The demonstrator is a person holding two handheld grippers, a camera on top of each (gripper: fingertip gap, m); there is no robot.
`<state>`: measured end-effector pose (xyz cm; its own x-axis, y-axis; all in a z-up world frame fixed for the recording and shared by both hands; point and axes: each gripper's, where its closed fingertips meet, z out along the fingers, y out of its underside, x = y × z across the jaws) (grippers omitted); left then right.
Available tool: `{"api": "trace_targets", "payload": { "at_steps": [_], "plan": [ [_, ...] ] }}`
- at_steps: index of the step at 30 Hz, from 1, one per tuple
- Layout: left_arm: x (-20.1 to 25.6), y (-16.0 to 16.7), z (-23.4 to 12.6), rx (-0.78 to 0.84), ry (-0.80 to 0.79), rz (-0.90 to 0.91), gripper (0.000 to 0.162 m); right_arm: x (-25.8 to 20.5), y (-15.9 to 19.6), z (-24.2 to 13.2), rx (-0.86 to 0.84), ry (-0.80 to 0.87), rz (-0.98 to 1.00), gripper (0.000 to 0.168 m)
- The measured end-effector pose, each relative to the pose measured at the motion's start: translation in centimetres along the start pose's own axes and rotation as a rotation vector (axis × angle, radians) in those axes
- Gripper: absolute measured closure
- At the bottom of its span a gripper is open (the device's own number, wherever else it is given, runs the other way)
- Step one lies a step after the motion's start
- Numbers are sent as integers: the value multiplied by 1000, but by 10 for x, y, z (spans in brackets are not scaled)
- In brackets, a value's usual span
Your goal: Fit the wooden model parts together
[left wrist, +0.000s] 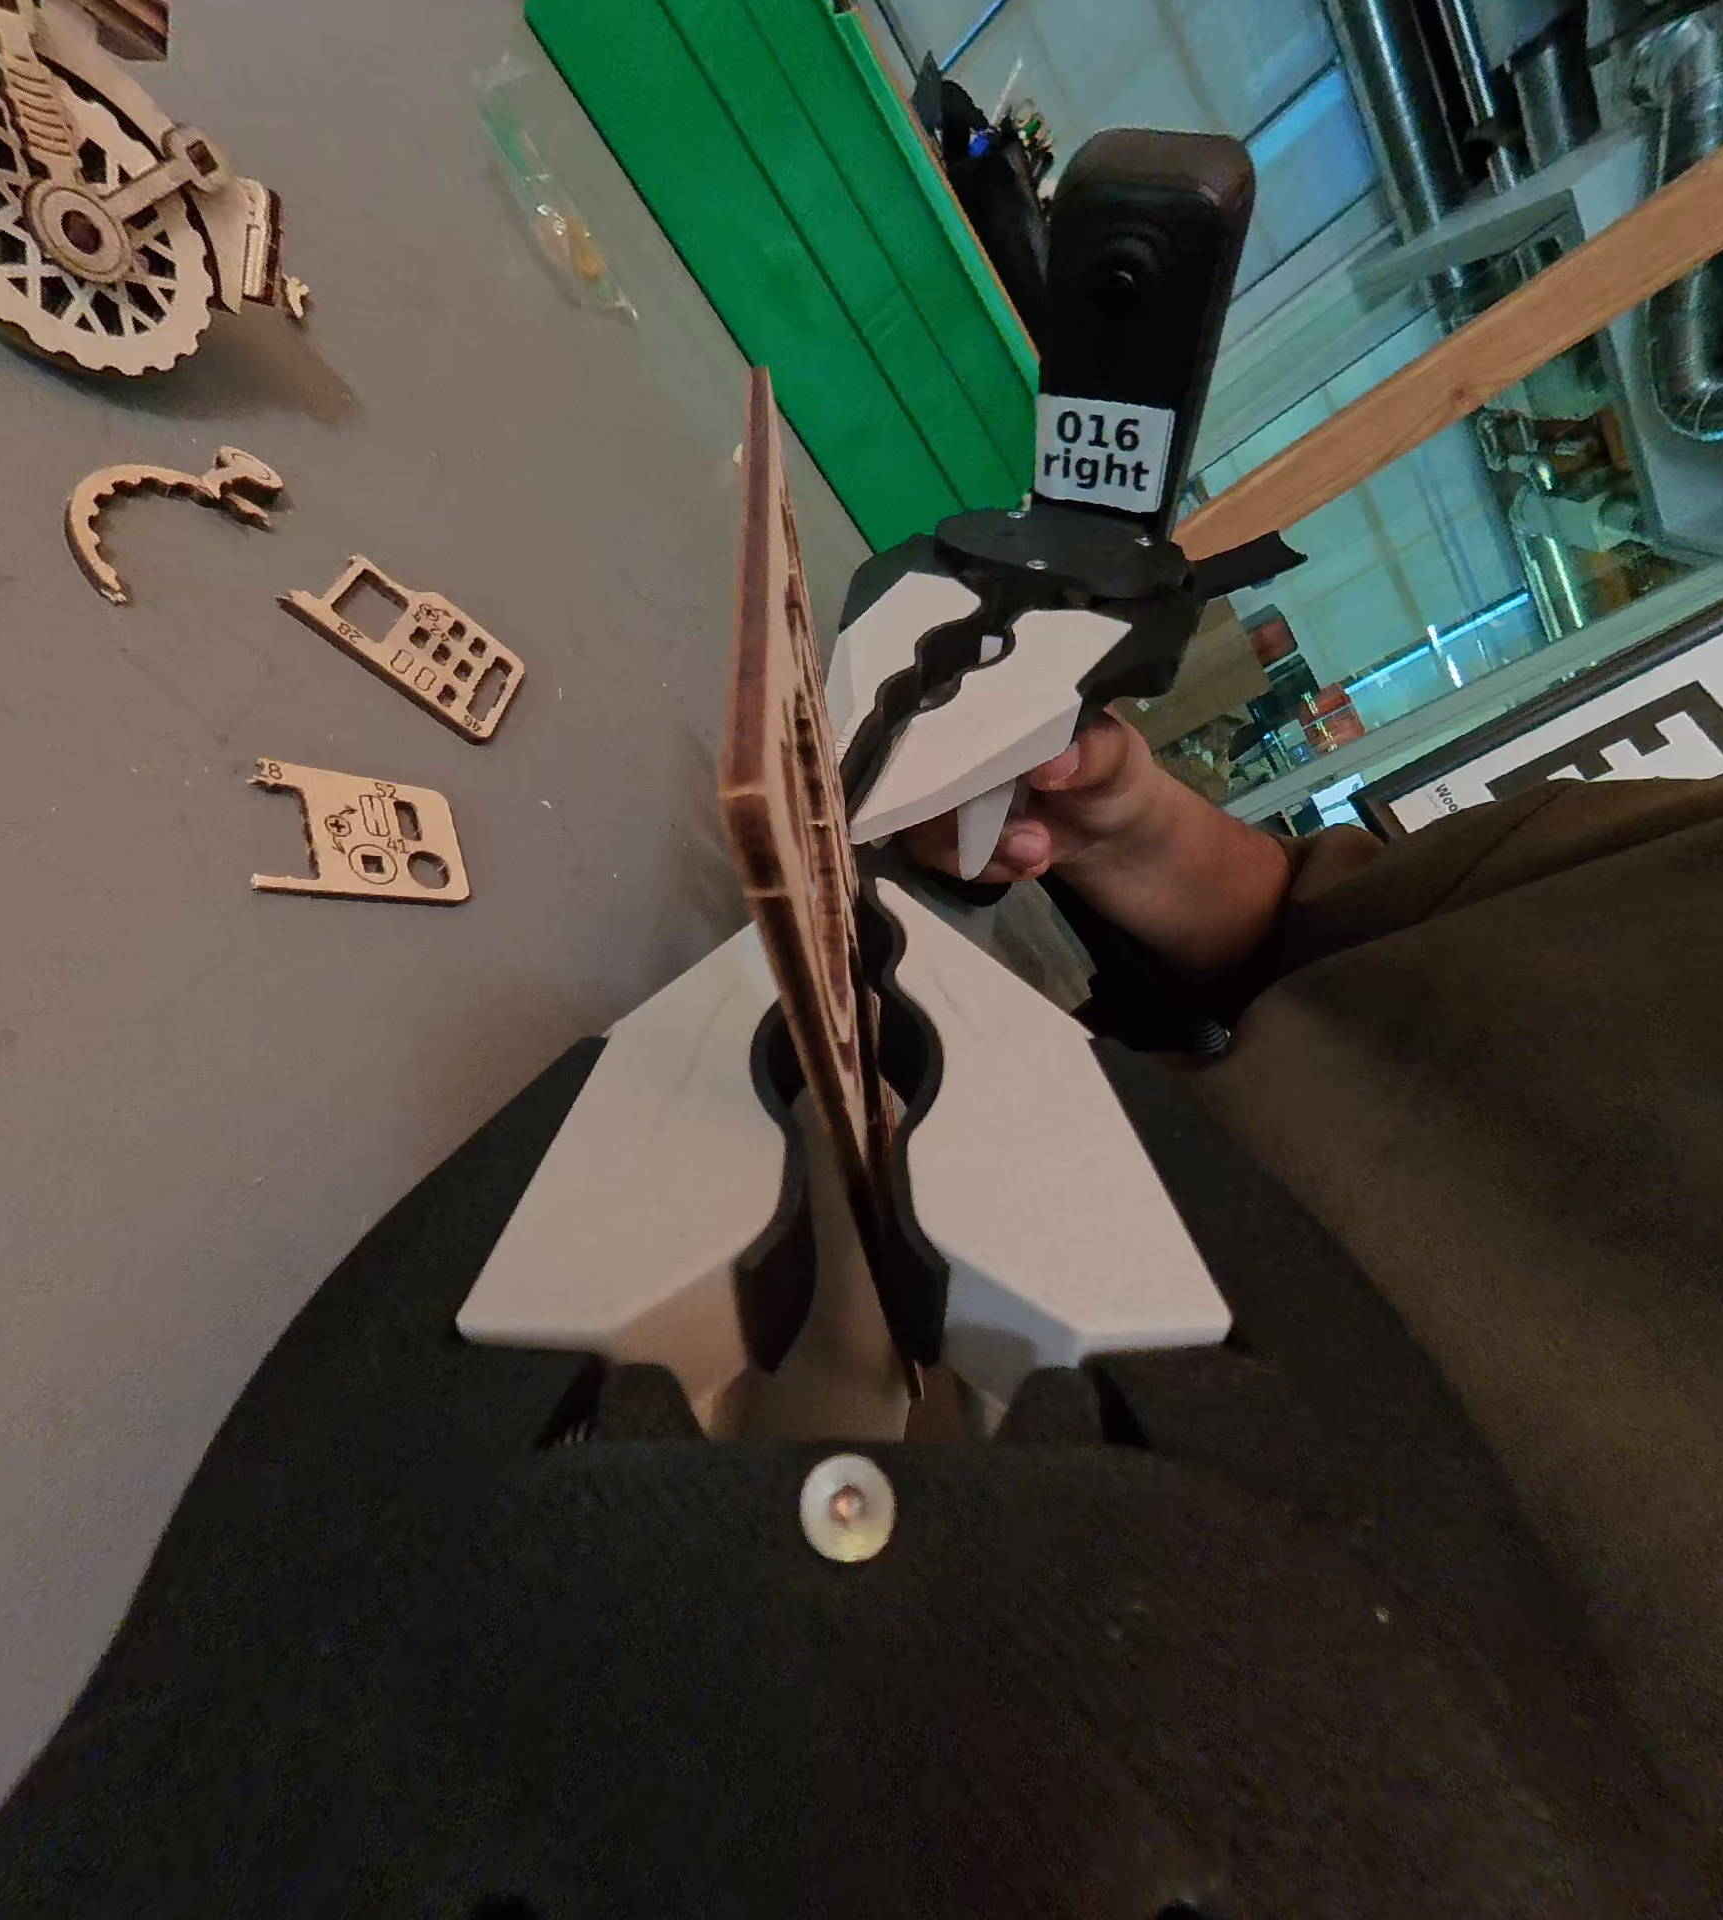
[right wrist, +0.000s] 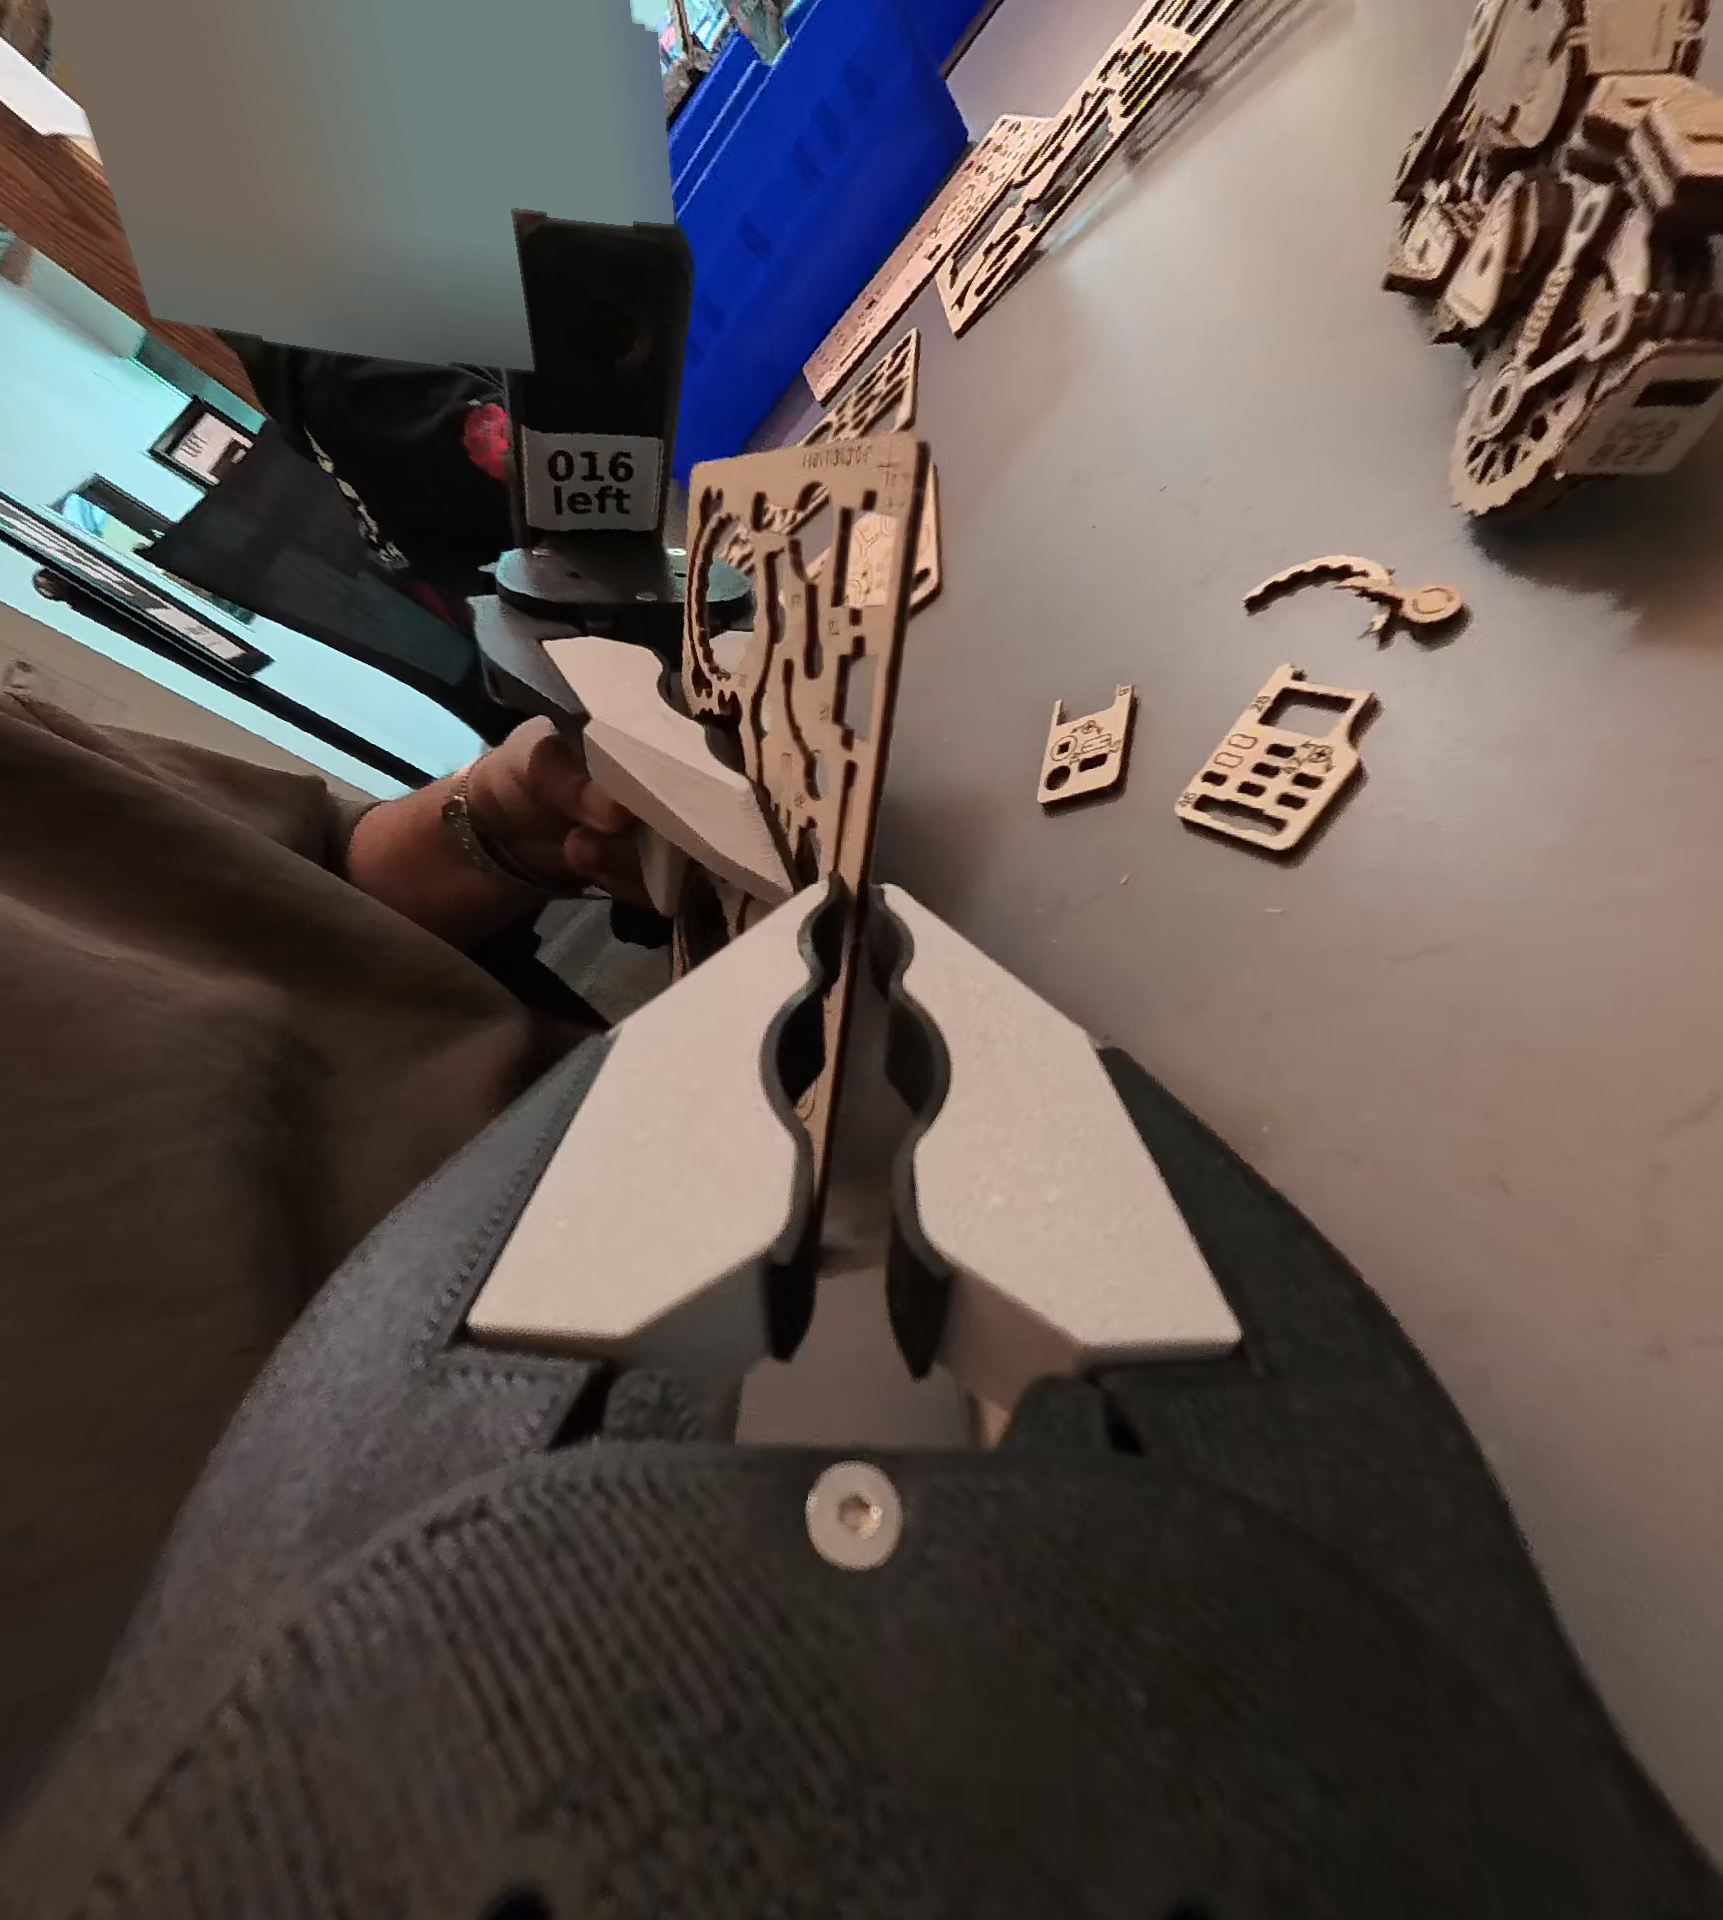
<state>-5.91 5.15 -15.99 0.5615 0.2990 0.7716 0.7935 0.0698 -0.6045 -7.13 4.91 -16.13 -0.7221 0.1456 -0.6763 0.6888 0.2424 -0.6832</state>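
A thin laser-cut wooden parts sheet (left wrist: 784, 675) is held on edge above the grey table (left wrist: 213, 1143). My left gripper (left wrist: 841, 914) is shut on its lower edge. My right gripper (left wrist: 862, 800) shows beyond it, also clamped on the sheet. In the right wrist view the right gripper (right wrist: 857, 894) is shut on the sheet (right wrist: 888, 623), whose cut-out face shows, and the left gripper (right wrist: 763, 852) grips it from the left. Three loose parts lie on the table: a curved hook piece (left wrist: 140, 499), a keypad-like plate (left wrist: 410, 649) and a small notched plate (left wrist: 369, 836).
A partly built wooden model with spoked wheels (left wrist: 67, 208) stands at the far side; it also shows in the right wrist view (right wrist: 1605, 260). More cut sheets (right wrist: 1044, 177) lie by a blue bin (right wrist: 805, 187). A green bin (left wrist: 815, 260) and a clear bag (left wrist: 556, 208) sit at the table's back. My left and right fingertips are right by each other.
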Motion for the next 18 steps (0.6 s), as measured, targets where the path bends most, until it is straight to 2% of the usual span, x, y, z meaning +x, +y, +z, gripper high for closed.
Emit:
{"api": "trace_targets", "payload": {
  "at_steps": [11, 14, 16, 18],
  "plan": [
    [-2, -4, -2, 22, 9, -38, 162, 1, -4, 1, 28, 21, -23, 165],
    [-3, -10, -6, 54, 13, -49, 162, 4, 6, 2, -27, 1, 23, 154],
    [-5, -12, -9, 63, 11, -51, 162, 0, 12, 4, -68, -30, 38, 155],
    [-6, -13, -10, 66, 11, -56, 162, 0, 14, 5, -74, -16, 21, 164]
  ]
}}
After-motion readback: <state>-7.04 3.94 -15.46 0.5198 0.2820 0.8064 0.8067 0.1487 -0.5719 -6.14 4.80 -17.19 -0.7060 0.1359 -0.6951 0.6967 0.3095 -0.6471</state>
